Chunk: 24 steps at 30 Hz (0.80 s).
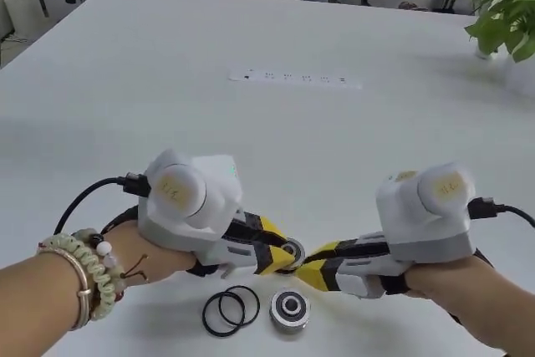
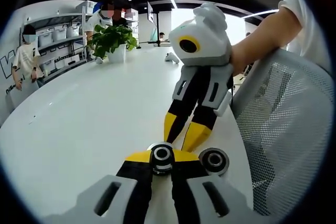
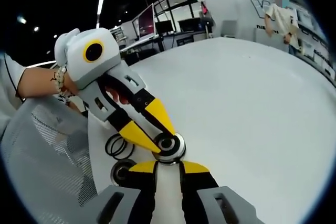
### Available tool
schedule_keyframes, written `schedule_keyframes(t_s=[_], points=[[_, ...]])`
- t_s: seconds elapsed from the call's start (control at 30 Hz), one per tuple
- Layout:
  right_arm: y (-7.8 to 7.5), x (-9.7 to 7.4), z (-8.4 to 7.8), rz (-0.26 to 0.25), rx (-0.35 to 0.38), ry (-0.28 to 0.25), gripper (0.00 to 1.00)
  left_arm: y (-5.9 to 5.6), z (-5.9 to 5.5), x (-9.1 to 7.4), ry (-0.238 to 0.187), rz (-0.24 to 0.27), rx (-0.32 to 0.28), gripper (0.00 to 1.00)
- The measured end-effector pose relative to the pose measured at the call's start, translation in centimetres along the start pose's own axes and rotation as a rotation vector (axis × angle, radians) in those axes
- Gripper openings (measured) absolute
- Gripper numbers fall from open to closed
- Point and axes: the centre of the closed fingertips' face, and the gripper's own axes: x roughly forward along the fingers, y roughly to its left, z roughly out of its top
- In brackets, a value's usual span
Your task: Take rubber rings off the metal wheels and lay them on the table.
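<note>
At a white counter (image 1: 251, 123), my two grippers meet nose to nose over one small metal wheel (image 1: 292, 252), held just above the surface near the front edge. My left gripper (image 2: 162, 157) comes in from the left with its yellow-tipped jaws clamped across the wheel's rim. The wheel's flat face is turned up, so its axle stands roughly upright. My right gripper (image 3: 169, 167) points straight back at it from the right, jaws drawn narrow and tips at the rim on the far side from my left gripper. I cannot tell whether those tips are nipping the rubber or only touching it, nor whether a ring is seated on this wheel. The coming move seems to turn on this line: the wheel sits dead ahead of the right jaws, at their very tips, with the left gripper bracing it from the opposite side. A ring would therefore have to be peeled up or away to the right, off the rim, while the left grip takes the pull. Nearer to me, two black rubber rings (image 1: 230, 309) lie overlapping on the counter. Just to their right rests a second wheel (image 1: 290, 308), face up and apart from both grippers. The risk, as I judge it, is the wheel twisting in the left jaws.
</note>
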Motion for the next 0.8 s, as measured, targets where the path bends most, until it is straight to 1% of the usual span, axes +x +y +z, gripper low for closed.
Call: schedule_keyframes(t_s=[0.1,0.13,0.17,0.2,0.23,0.27,0.3,0.57,0.67,0.73,0.77,0.8], points=[[-0.1,0.1,0.5,-0.024,-0.026,-0.019,0.22,0.0,0.0,0.0,0.000,0.000,-0.001,0.07],[-0.3,0.2,0.7,-0.036,-0.047,-0.028,0.23,0.0,0.0,0.0,-0.001,0.000,-0.002,0.07],[-0.3,0.2,0.7,-0.036,-0.057,-0.028,0.23,0.0,0.0,0.0,-0.001,-0.001,-0.002,0.07],[-0.1,0.3,0.6,-0.025,-0.072,-0.021,0.21,0.0,0.0,0.0,-0.002,-0.001,-0.003,0.07],[-0.2,0.3,0.5,-0.036,-0.082,-0.019,0.20,0.0,0.0,0.0,-0.002,-0.001,-0.003,0.07],[-0.3,0.2,0.5,-0.035,-0.110,-0.012,0.20,0.0,0.0,0.0,-0.002,-0.001,-0.004,0.07],[-0.3,0.2,0.6,-0.035,-0.110,-0.019,0.19,0.0,0.0,0.0,-0.003,-0.001,-0.004,0.07],[-0.4,-0.1,0.5,-0.030,-0.132,-0.007,0.15,0.1,0.0,0.0,-0.005,0.002,-0.006,0.07],[-0.4,-0.1,0.4,-0.030,-0.134,-0.004,0.14,0.1,0.0,-0.1,-0.013,0.001,-0.009,0.07],[-0.5,-0.2,0.3,-0.032,-0.139,0.004,0.09,0.1,-0.1,-0.1,-0.014,0.001,-0.011,0.07],[-0.8,-0.3,0.1,-0.044,-0.150,0.013,0.03,0.1,-0.1,-0.1,-0.015,0.000,-0.010,0.07],[-1.0,-0.3,0.2,-0.043,-0.138,0.002,0.00,0.0,-0.1,-0.1,-0.016,-0.002,-0.012,0.07]])
